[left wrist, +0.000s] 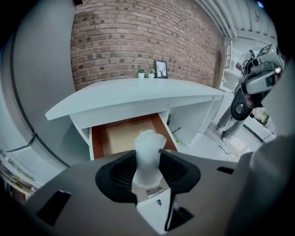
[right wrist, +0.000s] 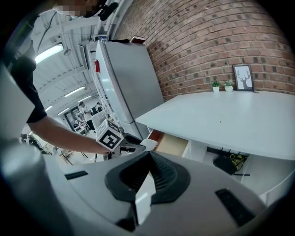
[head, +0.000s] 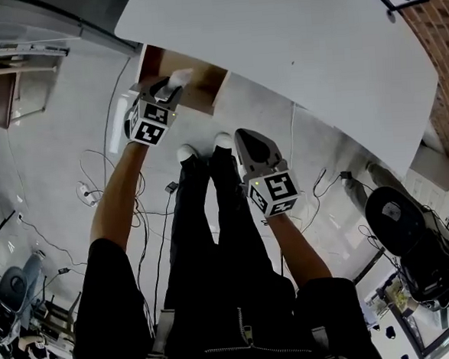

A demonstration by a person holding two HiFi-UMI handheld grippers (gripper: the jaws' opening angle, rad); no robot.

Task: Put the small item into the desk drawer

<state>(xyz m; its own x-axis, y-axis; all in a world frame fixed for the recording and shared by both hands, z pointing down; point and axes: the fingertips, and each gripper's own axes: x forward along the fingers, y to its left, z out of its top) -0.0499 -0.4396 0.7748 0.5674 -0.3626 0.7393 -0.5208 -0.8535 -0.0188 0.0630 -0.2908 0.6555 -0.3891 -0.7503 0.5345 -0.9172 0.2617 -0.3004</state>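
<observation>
Left tongs (left wrist: 147,156): clamped on upright small item (left wrist: 148,140).
Drawer (left wrist: 115,138): open, ahead of and below these tongs.
Right tongs (right wrist: 150,159): closed, empty, farther away.

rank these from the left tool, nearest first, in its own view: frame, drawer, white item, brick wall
1. White item, clamped in the left tool.
2. Drawer, open, just ahead below.
3. Frame, on the desk's far edge.
4. Brick wall, behind the frame.
</observation>
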